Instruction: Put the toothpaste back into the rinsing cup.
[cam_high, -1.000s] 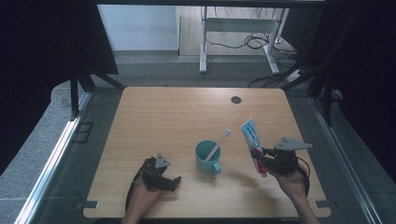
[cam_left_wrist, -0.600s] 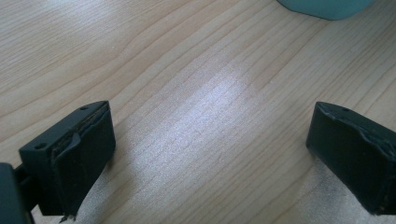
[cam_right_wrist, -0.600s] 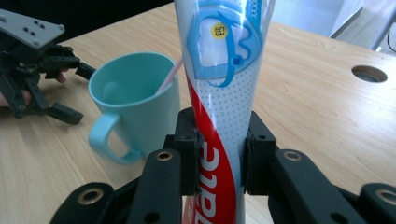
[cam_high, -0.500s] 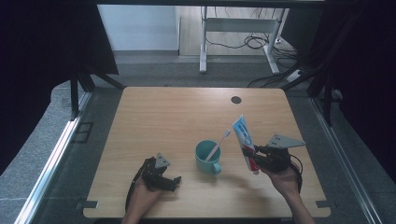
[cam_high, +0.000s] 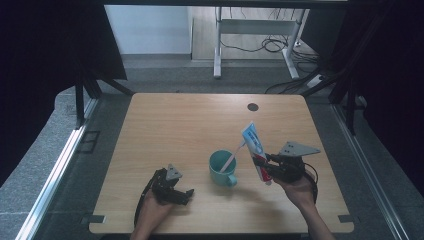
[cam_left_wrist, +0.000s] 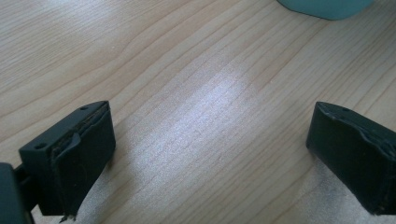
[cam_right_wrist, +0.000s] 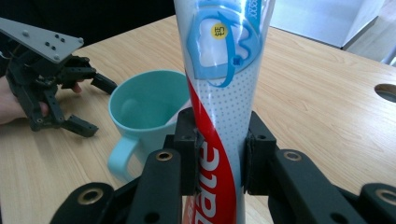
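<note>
Right gripper squeezes the red, white and blue toothpaste tube near the tabletop's right edge; the tube tips toward the teal mug just beside it. Left gripper, wide open and holding nothing, rests near the front edge, on the mug's other side.

In the high view, a toothpaste tube is held off the table between the jaws of the right gripper, its flat end raised above and beyond the gripper. Just to the left of that gripper a mug is set on the table, with a toothbrush leaned inside it toward the tube. Farther left, beyond the mug, the left gripper is rested on the table, the mug being found ahead of its jaws and to their right. A round hole is placed in the table well beyond the right gripper.
</note>
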